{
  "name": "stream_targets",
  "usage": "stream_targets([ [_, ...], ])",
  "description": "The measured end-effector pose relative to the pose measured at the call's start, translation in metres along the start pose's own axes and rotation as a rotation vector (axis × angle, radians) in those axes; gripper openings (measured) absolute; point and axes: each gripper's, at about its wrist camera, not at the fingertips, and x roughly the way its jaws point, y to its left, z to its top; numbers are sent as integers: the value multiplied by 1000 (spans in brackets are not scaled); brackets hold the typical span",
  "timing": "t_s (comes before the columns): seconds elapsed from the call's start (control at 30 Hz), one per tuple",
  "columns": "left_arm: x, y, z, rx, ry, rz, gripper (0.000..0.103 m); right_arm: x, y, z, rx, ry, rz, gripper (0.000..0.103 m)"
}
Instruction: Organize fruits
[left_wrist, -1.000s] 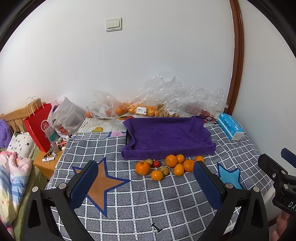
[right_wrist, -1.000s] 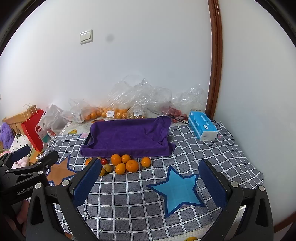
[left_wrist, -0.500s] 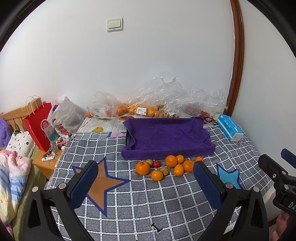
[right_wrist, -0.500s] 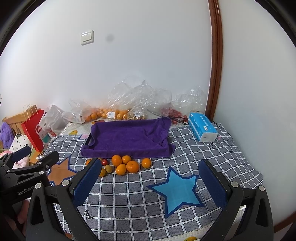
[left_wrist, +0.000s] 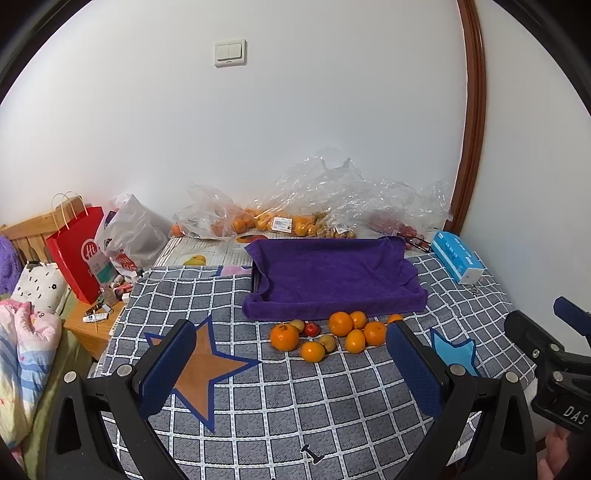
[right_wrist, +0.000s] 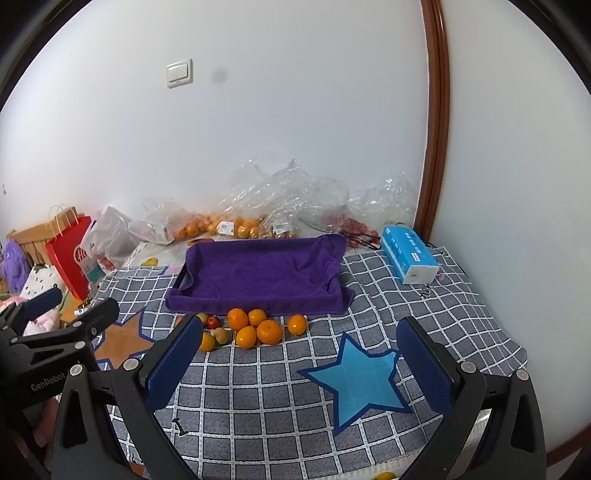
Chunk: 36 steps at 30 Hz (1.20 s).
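A tray lined with a purple towel (left_wrist: 334, 275) (right_wrist: 258, 273) sits on the checked grey cloth. In front of it lies a cluster of fruit: several oranges (left_wrist: 284, 336) (right_wrist: 269, 331), a small red fruit (left_wrist: 311, 328) (right_wrist: 212, 322) and small yellow-green fruits (left_wrist: 327, 342) (right_wrist: 221, 335). My left gripper (left_wrist: 288, 365) is open and empty, held above the cloth short of the fruit. My right gripper (right_wrist: 299, 365) is open and empty, above the blue star patch (right_wrist: 360, 380), right of the fruit.
Clear plastic bags with more fruit (left_wrist: 280, 221) (right_wrist: 236, 225) lie against the wall behind the tray. A blue tissue pack (left_wrist: 456, 256) (right_wrist: 408, 254) lies at the right. A red paper bag (left_wrist: 79, 251) and bedding stand at the left, off the cloth.
Both views have shifted very slightly, with the tray and fruit sitting a touch lower and nearer in the right wrist view. Both grippers stay open and empty.
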Motion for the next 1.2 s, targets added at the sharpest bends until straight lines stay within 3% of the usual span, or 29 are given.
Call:
stream_targets([
  [0.3, -1, 3, 0, 3, -22, 40, 103, 12, 2, 1, -9, 24, -28, 103],
  [0.5, 15, 16, 0, -34, 24, 8, 103, 31, 0, 0, -17, 75, -96, 103],
  [0.67, 34, 29, -8, -88, 38, 9, 103, 54, -9, -10, -15, 107, -54, 103],
  [0.97, 100, 45, -23, -71, 161, 16, 102, 116, -16, -27, 41, 181, 30, 102],
  [1.07, 120, 51, -29, -73, 196, 4, 98, 138, -15, -30, 49, 191, 61, 93],
  [1.2, 139, 57, -36, -87, 230, -2, 95, 173, -13, -32, 55, 231, 74, 71],
])
